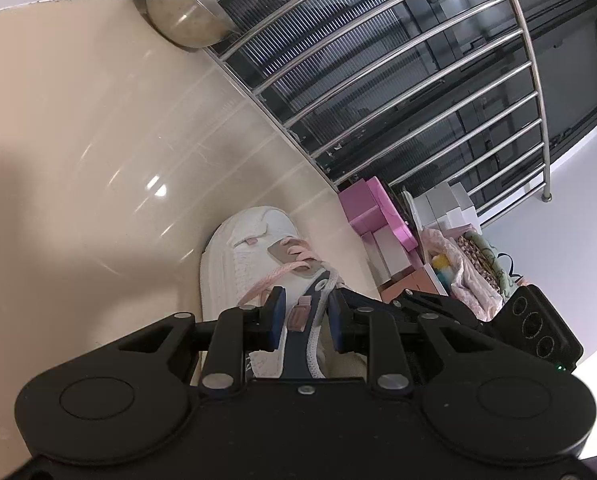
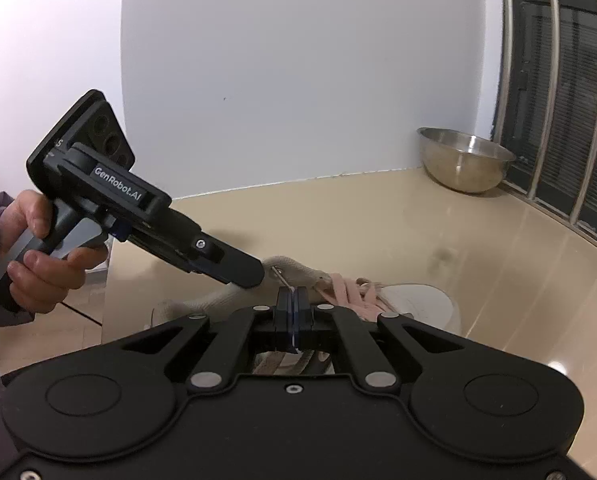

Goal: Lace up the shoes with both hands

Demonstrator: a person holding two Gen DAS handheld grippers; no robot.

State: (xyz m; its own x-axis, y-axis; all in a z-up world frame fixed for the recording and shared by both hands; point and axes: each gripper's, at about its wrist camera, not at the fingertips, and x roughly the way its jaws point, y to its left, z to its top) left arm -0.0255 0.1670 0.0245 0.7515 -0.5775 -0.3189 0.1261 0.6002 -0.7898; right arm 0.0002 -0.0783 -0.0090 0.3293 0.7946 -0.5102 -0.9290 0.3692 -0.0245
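A white sneaker (image 1: pixel 242 252) with pink laces (image 1: pixel 282 270) lies on the beige table; it also shows in the right wrist view (image 2: pixel 418 300). My left gripper (image 1: pixel 307 300) is open, its blue-padded fingers either side of the shoe's tongue and a grey-white lace (image 1: pixel 318 344) that runs back between them. My right gripper (image 2: pixel 293 298) is shut just above the shoe's laces (image 2: pixel 346 292); whether it pinches a lace end I cannot tell. The left gripper's body (image 2: pixel 146 216) reaches in from the left, held by a hand (image 2: pixel 38 256).
A steel bowl (image 1: pixel 182 12) sits in the table's far corner by the wall, also in the right wrist view (image 2: pixel 462 160). A railing of steel bars (image 1: pixel 418 80) borders the table. Pink boxes (image 1: pixel 374 208) and bags (image 1: pixel 470 268) lie beyond the shoe.
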